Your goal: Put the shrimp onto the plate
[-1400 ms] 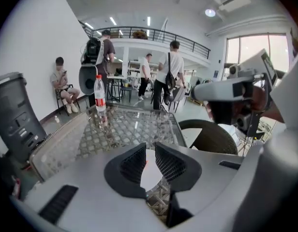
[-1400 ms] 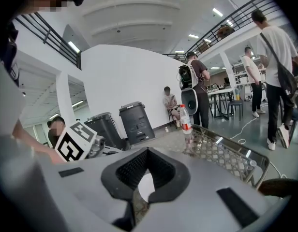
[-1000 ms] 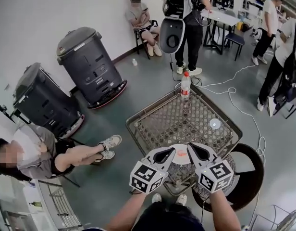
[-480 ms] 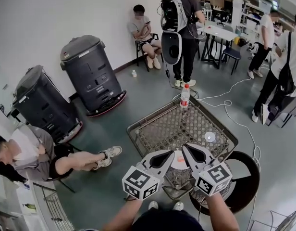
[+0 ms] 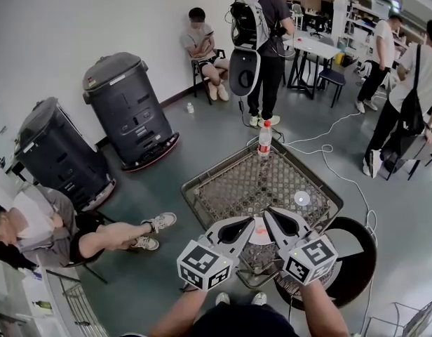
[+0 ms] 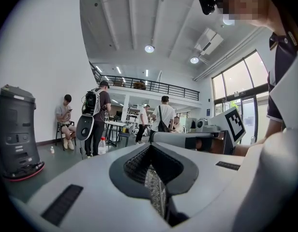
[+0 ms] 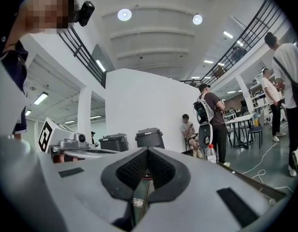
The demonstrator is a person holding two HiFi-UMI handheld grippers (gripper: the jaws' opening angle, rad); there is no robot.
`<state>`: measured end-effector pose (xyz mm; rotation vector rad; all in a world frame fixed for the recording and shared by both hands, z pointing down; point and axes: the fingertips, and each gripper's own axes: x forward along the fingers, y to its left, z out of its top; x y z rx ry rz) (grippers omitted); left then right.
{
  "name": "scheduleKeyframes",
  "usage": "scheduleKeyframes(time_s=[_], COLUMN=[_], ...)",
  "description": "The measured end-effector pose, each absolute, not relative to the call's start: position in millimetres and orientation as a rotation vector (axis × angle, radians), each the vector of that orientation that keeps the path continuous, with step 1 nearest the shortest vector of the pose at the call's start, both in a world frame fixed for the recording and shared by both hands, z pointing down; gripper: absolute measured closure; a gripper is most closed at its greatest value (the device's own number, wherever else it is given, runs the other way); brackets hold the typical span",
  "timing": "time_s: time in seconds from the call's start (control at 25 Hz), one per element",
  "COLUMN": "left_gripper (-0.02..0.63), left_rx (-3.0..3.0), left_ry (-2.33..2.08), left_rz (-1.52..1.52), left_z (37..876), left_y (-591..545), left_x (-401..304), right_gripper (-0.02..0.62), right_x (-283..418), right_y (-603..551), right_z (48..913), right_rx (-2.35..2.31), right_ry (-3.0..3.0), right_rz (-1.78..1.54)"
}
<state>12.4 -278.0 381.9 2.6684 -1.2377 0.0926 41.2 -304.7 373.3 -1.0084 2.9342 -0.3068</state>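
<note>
A white plate (image 5: 259, 236) lies at the near edge of the mesh table (image 5: 230, 188). A small orange patch on it looks like the shrimp (image 5: 256, 226), mostly hidden between the gripper tips. My left gripper (image 5: 250, 222) and right gripper (image 5: 267, 213) hover side by side just over the plate, tips pointing away from me. In the left gripper view the left gripper (image 6: 150, 147) has its jaws closed together with nothing between them. The right gripper (image 7: 148, 152) is likewise shut and empty, with a reddish bit showing low behind its pads.
A water bottle (image 5: 264, 138) stands at the table's far corner and a small white disc (image 5: 301, 199) lies on its right side. Two dark bins (image 5: 126, 104) stand at the left. People sit and stand around. A round dark stool (image 5: 356, 258) is at my right.
Both grippers stay shut over the plate, drawn slightly lower in the view. The head camera has shifted a little, and the people in the background have moved.
</note>
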Motion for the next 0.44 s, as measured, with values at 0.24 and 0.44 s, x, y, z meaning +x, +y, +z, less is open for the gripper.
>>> scheduleKeyframes(time_s=[0.24, 0.44], left_gripper=[0.597, 0.597], left_rx=[2.679, 2.684], left_ry=[-1.217, -1.207], left_rz=[0.087, 0.083], left_z=[380.4, 379.1], left_y=[-277.8, -274.3], left_x=[15.5, 20.4], right_gripper=[0.591, 0.591], right_x=[43.3, 48.2], right_y=[-305.0, -301.4], right_z=[369.4, 367.1], right_rx=[-1.019, -1.026], right_ry=[2.920, 2.909], right_rz=[-0.298, -0.297])
